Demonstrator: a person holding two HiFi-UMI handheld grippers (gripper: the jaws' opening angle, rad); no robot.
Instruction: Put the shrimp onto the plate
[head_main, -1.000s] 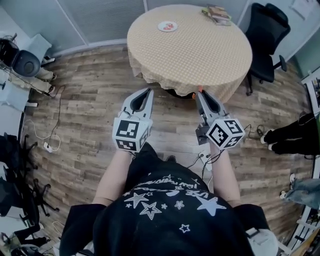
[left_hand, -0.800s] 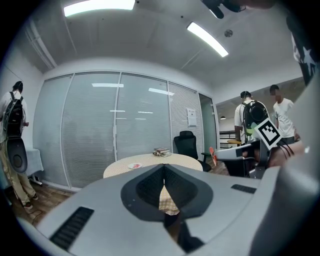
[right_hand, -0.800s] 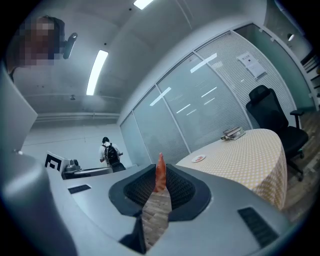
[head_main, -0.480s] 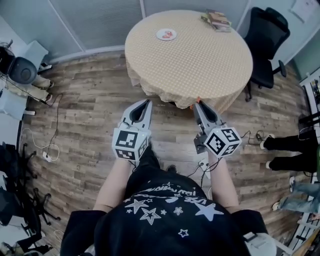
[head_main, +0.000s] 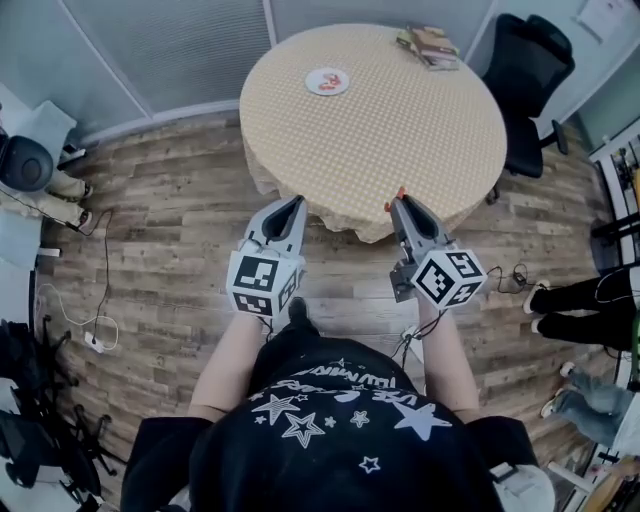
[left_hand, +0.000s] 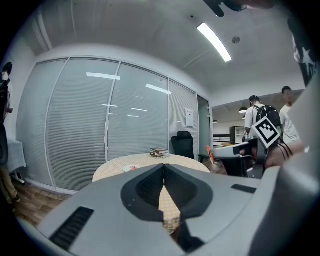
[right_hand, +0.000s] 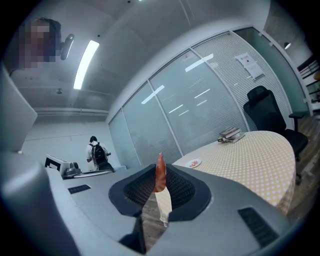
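Observation:
A white plate (head_main: 327, 81) with something red on it lies at the far left of the round table (head_main: 420, 130), which wears a yellow checked cloth. My right gripper (head_main: 398, 200) is shut on an orange shrimp (head_main: 398, 192) and hovers at the table's near edge. In the right gripper view the shrimp (right_hand: 160, 172) stands upright between the jaws, with the plate (right_hand: 192, 163) far ahead. My left gripper (head_main: 293, 205) is shut with nothing in it, level with the right one. Its own view shows the plate (left_hand: 131, 168) small and distant.
Stacked books (head_main: 430, 45) lie at the table's far right. A black office chair (head_main: 535, 80) stands right of the table. A person's legs (head_main: 580, 285) show at the right edge. Cables and a power strip (head_main: 95, 295) lie on the wooden floor at the left.
The person has stepped toward the table. Both grippers, earlier over bare floor, now reach the table's near edge. The shrimp stays in the right gripper.

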